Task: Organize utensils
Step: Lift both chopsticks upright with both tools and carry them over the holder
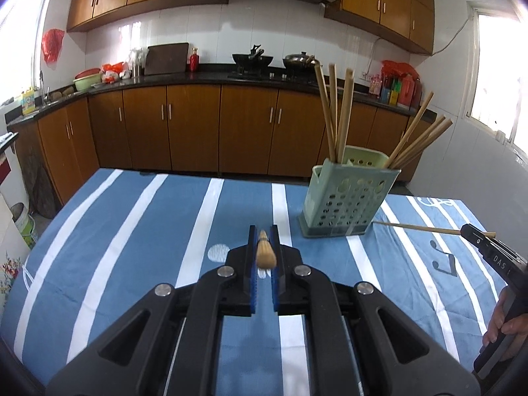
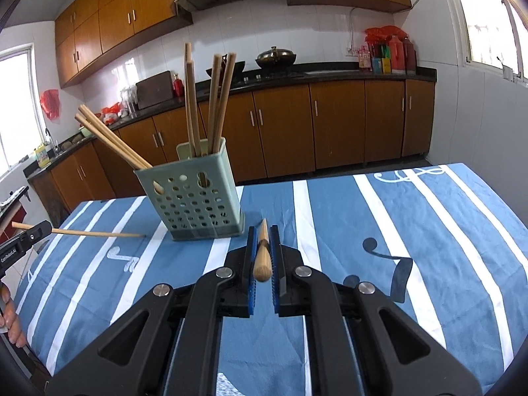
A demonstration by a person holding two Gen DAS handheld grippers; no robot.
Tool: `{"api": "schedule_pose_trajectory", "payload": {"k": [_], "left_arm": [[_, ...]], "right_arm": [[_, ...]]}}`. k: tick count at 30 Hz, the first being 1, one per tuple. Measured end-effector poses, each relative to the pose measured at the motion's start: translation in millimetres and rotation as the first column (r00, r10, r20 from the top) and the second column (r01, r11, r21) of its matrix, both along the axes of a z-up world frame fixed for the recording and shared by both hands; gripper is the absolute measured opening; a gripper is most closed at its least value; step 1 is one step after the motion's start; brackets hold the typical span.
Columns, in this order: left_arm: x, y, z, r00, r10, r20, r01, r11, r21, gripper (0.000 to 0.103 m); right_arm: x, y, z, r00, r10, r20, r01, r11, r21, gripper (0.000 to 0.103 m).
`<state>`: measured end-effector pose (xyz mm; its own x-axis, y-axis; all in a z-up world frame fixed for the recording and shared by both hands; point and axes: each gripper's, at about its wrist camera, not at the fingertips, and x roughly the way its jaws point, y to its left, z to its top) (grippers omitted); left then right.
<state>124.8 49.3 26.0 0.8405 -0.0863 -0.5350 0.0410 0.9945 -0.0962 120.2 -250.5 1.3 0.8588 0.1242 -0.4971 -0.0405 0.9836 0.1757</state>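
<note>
Left gripper (image 1: 264,231) pinched hard on a chopstick (image 1: 265,252), blue pads (image 1: 252,247) pressed against its sides, butt end pointing back at the camera, thin end foreshortened and lost between the fingertips. Right gripper (image 2: 264,231) likewise clamped on a second chopstick (image 2: 263,257), tip poking just past the fingertips, thick end toward the lens. Both held clear above the blue-and-white striped cloth (image 1: 132,231) covering the surface. From the left wrist view, pale green perforated holder (image 1: 346,194) ahead and to the right of the left gripper, upright on the cloth, two bundles of chopsticks (image 1: 333,112) standing in it, one near vertical, the other leaning right. From the right wrist view, same holder ahead and slightly left of the right gripper, close beyond its fingertips. Right gripper visible at the far right edge of the left view, cut off by the frame, its chopstick reaching left toward the base of the holder; gap between tip and holder hard to judge. Part of a hand (image 1: 505,323) on that handle, mostly cropped. Left gripper similarly clipped at the left edge of the right view. Inside of the holder and lower ends of the standing chopsticks hidden by its wall, glimpsed only through the holes. Kitchen counter (image 1: 198,79) well beyond, items on it small and warped by the lens.
</note>
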Motion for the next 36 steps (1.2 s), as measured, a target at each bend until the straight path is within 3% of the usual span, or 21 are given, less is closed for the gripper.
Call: {"api": "schedule_pose_trajectory", "payload": {"k": [23, 29, 36], "left_arm": [[-7.9, -3.1, 53.7, 0.992, -0.046, 0.121, 0.047, 0.999, -0.003, 0.008], [-9.6, -18.6, 86.7, 0.977, -0.098, 0.19, 0.102, 0.995, -0.013, 0.008], [-0.2, -42.5, 133.6, 0.944, -0.116, 0.31, 0.135, 0.99, -0.04, 0.008]], "right_arm": [[-3.8, 8.7, 68.0, 0.987, 0.051, 0.154, -0.048, 0.999, -0.022, 0.008], [-7.8, 19.4, 107.1, 0.966, 0.103, 0.239, -0.107, 0.994, 0.003, 0.007], [-2.9, 32.6, 157.2, 0.915, 0.117, 0.387, -0.139, 0.99, 0.031, 0.007]]}}
